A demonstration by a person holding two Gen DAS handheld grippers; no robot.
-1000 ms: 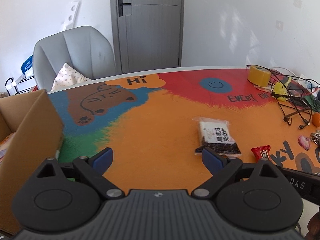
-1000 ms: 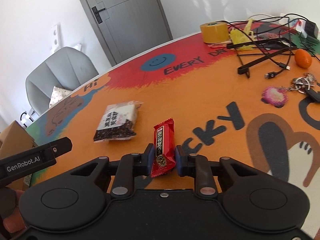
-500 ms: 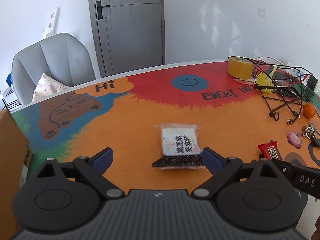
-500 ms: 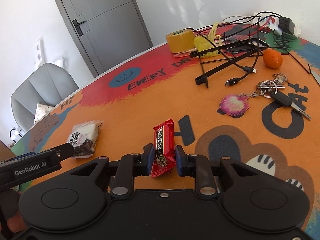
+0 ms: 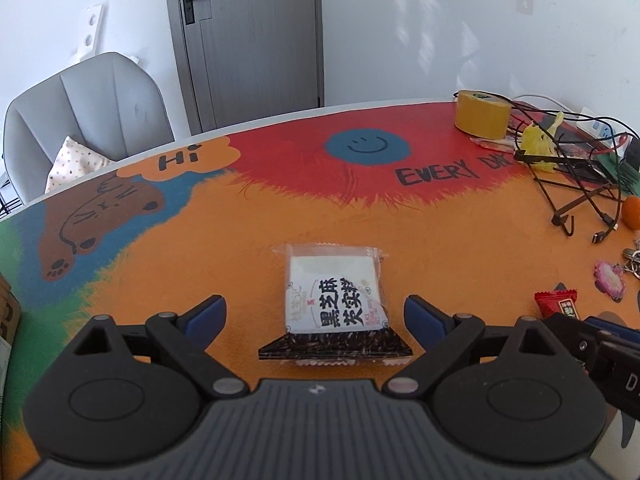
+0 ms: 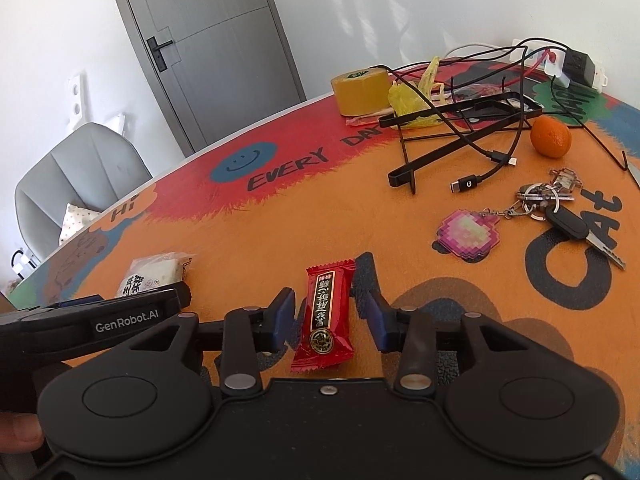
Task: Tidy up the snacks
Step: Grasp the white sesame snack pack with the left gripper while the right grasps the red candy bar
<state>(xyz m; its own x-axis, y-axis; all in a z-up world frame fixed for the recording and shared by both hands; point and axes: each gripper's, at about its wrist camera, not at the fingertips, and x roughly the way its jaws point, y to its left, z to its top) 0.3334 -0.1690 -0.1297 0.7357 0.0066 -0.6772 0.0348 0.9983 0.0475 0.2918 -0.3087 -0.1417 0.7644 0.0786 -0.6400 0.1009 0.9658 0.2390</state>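
Note:
A white and black snack packet (image 5: 334, 304) lies flat on the orange mat between the open fingers of my left gripper (image 5: 315, 314); neither finger touches it. It also shows in the right wrist view (image 6: 154, 274), partly behind the left gripper. A red candy wrapper (image 6: 326, 318) lies on the mat between the fingers of my right gripper (image 6: 330, 320), which is open with gaps on both sides. The red wrapper also shows at the right of the left wrist view (image 5: 558, 304).
A roll of yellow tape (image 6: 360, 90), a yellow bag (image 6: 412, 98), black cables and a wire stand (image 6: 460, 128), an orange (image 6: 550, 136), keys with a pink keychain (image 6: 472, 234) and a power strip (image 6: 576, 66) crowd the right. A cardboard box edge (image 5: 6, 312) is at left. A grey chair (image 5: 84, 120) stands behind the table.
My right gripper has opened and let go of the red candy wrapper, which now lies on the mat. My left gripper has swung right, centring the white packet between its open fingers.

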